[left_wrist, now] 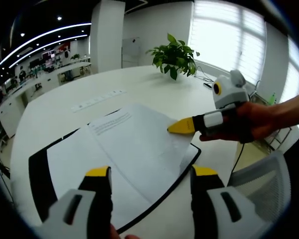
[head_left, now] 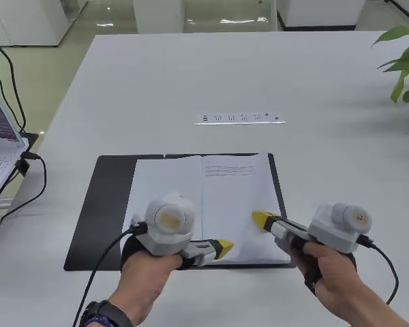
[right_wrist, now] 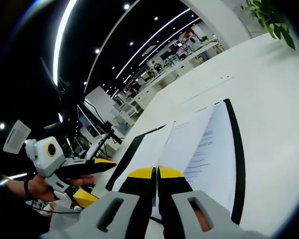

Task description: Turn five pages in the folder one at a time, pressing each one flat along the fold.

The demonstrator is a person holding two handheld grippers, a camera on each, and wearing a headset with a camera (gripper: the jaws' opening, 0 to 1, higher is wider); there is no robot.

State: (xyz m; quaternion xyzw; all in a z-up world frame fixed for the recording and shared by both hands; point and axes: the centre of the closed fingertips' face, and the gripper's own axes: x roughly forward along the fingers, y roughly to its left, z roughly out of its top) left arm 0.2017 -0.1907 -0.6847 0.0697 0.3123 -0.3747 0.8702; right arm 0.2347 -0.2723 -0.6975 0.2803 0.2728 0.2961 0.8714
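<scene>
right gripper [head_left: 261, 219], jaws closed at the right page [head_left: 235, 194], grip on paper unclear: lift one sheet only. left gripper [head_left: 221, 249], wide apart and empty, should then press along the fold of the folder [head_left: 102, 218].

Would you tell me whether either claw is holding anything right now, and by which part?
The left claw is open and empty. The right claw is shut over the right-hand page; whether it pinches a sheet cannot be told.
</scene>
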